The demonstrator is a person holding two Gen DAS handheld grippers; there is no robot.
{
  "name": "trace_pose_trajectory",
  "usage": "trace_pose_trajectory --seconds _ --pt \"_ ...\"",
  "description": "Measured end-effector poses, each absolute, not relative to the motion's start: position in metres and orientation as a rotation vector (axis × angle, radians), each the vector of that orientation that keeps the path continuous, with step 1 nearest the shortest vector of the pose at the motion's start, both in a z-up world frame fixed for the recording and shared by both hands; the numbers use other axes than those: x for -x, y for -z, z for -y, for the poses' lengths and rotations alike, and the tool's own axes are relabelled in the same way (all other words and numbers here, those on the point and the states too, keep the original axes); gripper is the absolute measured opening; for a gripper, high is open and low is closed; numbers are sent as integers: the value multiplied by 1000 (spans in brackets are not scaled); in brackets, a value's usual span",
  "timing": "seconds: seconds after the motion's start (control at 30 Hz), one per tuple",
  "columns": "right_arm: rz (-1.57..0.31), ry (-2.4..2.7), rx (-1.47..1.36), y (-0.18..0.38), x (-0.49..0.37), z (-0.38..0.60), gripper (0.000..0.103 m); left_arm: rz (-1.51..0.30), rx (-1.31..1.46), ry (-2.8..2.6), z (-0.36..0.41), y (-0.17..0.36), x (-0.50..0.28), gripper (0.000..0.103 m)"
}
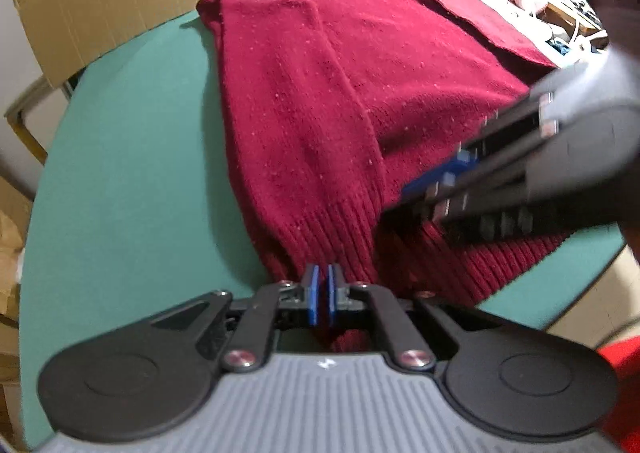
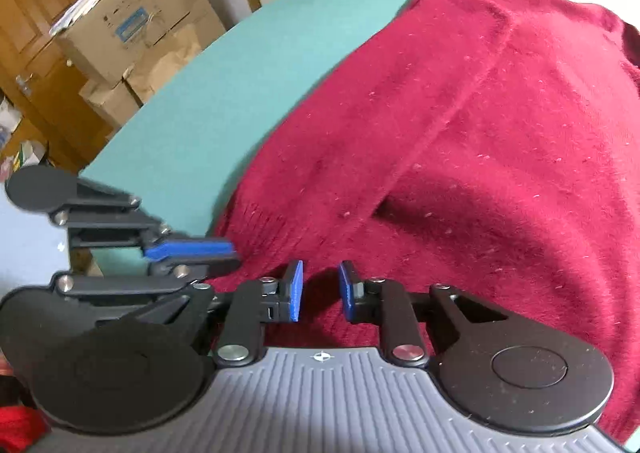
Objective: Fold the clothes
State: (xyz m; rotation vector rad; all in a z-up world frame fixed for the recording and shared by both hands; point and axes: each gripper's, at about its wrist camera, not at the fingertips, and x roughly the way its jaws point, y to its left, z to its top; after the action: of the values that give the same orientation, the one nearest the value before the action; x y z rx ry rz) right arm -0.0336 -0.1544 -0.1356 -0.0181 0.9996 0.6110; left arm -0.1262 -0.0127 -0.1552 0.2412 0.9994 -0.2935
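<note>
Your two claws meet at the near hem of a dark red knit sweater (image 1: 320, 101) spread on the green table (image 1: 120, 157).

Your left claw (image 1: 322, 299) has its blue pads pressed together on the ribbed hem by the table's near edge. Your right claw (image 2: 320, 289) stands apart over the fuzzy, lint-flecked knit, gripping nothing. Only the left view shows the folded sleeve's ribbed cuff; only the right view shows stacked cardboard boxes (image 2: 132, 21) beyond the table's far edge.

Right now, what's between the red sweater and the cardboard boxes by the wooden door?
Only bare green table, then its edge. The right wrist view shows it: the sweater lies on the right, and the boxes stand beyond the table's left edge.
</note>
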Motion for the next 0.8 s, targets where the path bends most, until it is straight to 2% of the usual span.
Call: trace_pose_trajectory --seconds 0.07,0.17,0.4,0.47,0.5,0.57,0.6,0.8 --pt "-940 -586 23 124 26 164 25 -963 -237 292 9 143 124 6" --pt "-916 -525 5 111 -5 175 25 -918 -249 280 9 137 111 10" --pt "-805 -426 45 75 -93 163 26 -948 -298 273 12 165 91 13" --pt "-757 -399 60 71 -119 151 30 -930 -291 288 10 161 92 18" --pt "-732 -384 66 70 -132 145 31 -919 -272 296 7 157 91 25" --pt "-686 -348 81 73 -158 130 41 -897 -234 300 -3 153 87 30" --pt "-670 -327 89 77 -171 123 42 -887 -223 293 -6 152 85 33" --pt "-704 -217 23 106 -242 94 41 -906 -224 316 -23 162 65 33"
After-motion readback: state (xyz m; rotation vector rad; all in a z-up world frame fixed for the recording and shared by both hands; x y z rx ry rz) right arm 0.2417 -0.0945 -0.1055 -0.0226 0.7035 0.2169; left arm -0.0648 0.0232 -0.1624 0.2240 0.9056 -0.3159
